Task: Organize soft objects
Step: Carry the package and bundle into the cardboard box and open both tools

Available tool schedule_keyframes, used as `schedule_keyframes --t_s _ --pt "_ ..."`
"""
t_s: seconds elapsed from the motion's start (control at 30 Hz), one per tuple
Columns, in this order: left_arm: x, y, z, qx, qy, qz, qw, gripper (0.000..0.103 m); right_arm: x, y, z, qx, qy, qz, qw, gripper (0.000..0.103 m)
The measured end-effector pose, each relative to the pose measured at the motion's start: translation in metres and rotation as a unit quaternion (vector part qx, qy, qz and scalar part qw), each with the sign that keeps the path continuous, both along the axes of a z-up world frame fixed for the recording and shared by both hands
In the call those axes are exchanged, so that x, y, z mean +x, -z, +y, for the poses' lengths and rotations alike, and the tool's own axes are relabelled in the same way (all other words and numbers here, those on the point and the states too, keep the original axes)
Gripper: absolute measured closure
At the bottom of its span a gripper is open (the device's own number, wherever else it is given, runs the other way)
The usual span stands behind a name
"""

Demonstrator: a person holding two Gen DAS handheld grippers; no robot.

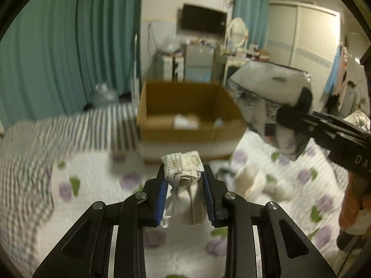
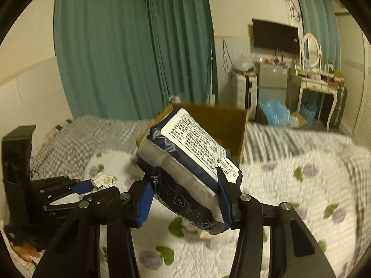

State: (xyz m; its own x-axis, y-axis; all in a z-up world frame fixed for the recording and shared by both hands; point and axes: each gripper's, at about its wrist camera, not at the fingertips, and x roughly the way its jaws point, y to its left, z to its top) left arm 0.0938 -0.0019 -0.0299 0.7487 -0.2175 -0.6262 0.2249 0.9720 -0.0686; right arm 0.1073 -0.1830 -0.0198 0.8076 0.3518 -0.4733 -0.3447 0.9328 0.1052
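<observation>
My left gripper is shut on a rolled white cloth bundle and holds it above the bed; it also shows in the right wrist view at the left. My right gripper is shut on a dark blue tissue pack with a white printed label, held tilted in the air. That pack and the right gripper show at the right of the left wrist view. An open cardboard box stands on the bed ahead of both grippers, with a few pale items inside.
The bed has a white cover with purple flowers and a grey checked blanket at the left. Teal curtains, a TV, a small fridge and a dressing table stand beyond the bed.
</observation>
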Motion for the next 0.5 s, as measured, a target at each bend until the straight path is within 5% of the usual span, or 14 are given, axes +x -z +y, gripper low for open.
schedule_keyframes --t_s 0.23,0.4,0.5 --pt "0.037 -0.062 -0.01 0.009 0.015 -0.062 0.9979 0.073 0.035 -0.049 -0.005 0.023 -0.011 -0.027 0.999 0.054" --pt "0.089 -0.068 -0.02 0.028 0.016 -0.079 0.9963 0.072 0.089 -0.048 -0.001 0.03 -0.014 -0.016 0.999 0.054" --pt "0.12 -0.061 -0.023 0.034 0.016 -0.075 0.9965 0.059 0.129 -0.034 0.003 0.035 -0.014 0.003 0.999 0.054"
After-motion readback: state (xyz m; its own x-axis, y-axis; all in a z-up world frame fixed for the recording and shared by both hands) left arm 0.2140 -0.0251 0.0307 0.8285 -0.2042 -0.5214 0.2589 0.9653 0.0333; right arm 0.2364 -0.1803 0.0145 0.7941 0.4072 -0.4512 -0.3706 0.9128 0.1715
